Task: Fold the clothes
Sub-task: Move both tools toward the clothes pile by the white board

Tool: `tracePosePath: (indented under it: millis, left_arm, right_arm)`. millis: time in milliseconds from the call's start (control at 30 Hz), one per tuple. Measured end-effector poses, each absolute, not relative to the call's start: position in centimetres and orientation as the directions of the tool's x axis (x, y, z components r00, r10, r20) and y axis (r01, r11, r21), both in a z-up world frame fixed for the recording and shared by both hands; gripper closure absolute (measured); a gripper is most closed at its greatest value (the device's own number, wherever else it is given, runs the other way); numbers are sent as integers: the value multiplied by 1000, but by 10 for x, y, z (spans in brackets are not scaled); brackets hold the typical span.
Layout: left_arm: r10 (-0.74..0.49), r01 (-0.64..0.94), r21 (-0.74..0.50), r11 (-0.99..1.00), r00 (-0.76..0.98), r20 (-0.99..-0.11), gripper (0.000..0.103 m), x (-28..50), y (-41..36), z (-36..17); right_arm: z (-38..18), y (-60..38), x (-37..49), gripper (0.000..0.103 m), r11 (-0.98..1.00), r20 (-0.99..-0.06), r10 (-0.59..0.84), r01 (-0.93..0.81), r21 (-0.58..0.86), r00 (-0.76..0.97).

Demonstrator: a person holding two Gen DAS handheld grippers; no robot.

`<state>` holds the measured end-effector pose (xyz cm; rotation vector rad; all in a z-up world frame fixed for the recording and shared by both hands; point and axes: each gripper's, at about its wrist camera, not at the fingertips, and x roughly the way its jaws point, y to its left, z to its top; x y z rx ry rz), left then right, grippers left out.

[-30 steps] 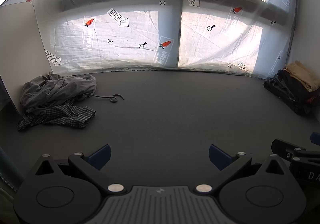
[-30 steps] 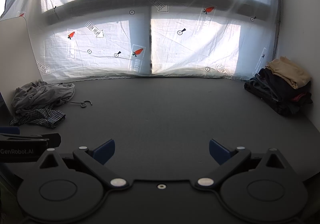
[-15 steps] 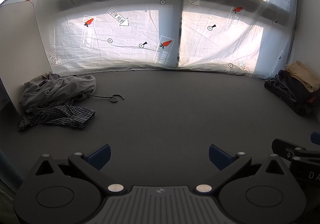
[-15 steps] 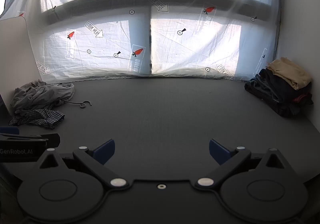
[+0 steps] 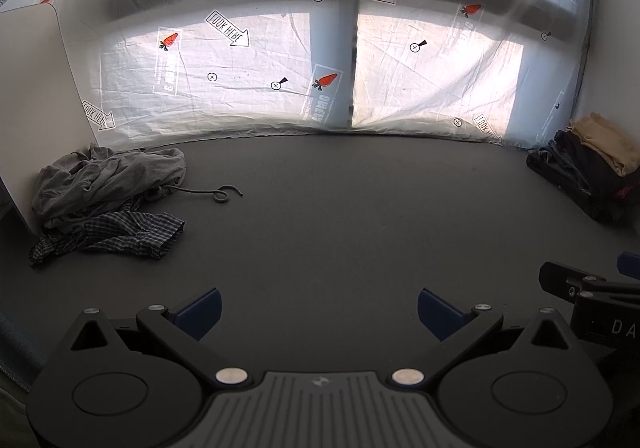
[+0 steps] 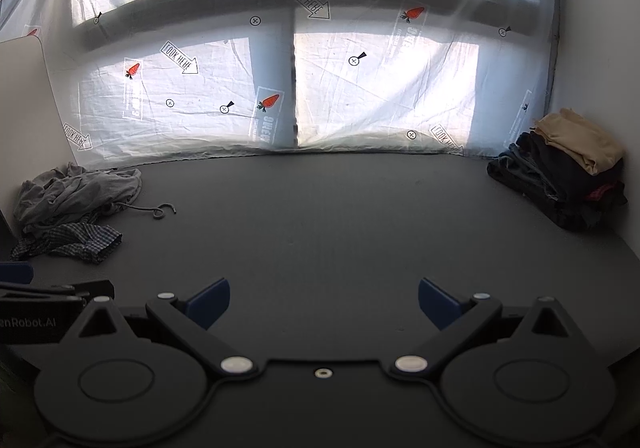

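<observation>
While both tools hang low over the dark grey table top (image 5: 340, 215), the left gripper (image 5: 319, 308) has its blue-tipped fingers (image 5: 202, 306) spread wide apart with nothing between them, and the right gripper (image 6: 324, 300) is likewise spread wide and empty, its blue fingertips (image 6: 438, 302) over bare table. The unfolded clothes lie at the table's far left corner: a crumpled grey garment (image 5: 108, 177) against the white side panel (image 5: 32, 87), with a checked shirt (image 5: 116, 234) bunched just in front of it and touching it. A grey drawstring (image 5: 208, 193) trails from the grey garment onto the table and ends in a small loop. At the table's far right corner sits a stack of folded clothes (image 6: 560, 183), mostly dark, with a tan piece (image 6: 580, 143) on top. A translucent printed sheet (image 5: 260, 67) hangs behind the table
</observation>
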<state>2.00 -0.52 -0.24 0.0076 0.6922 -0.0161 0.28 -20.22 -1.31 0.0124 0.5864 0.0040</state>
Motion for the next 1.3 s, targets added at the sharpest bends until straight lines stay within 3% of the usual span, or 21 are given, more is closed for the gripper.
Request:
tracePosePath:
  millis: [400, 567, 733, 867, 1300]
  left_arm:
    - [15, -37, -17, 999, 711, -703, 0, 77, -21, -17]
    - [105, -94, 57, 994, 674, -731, 0, 111, -18, -9]
    - [175, -155, 96, 983, 652, -737, 0, 146, -12, 5]
    - [218, -196, 119, 973, 622, -752, 0, 163, -7, 7]
    - [222, -278, 86, 957, 509, -831, 0, 223, 73, -24]
  right_arm:
    - [-31, -225, 64, 1, 998, -609, 66, -64, 26, 790]
    - [-35, -232, 126, 1, 990, -653, 140, -87, 113, 745]
    - [-29, -227, 174, 1, 984, -645, 176, -121, 130, 744]
    - [-40, -219, 210, 1, 974, -693, 224, -171, 145, 685]
    - [-73, -144, 289, 1, 965, -777, 235, -235, 116, 583]
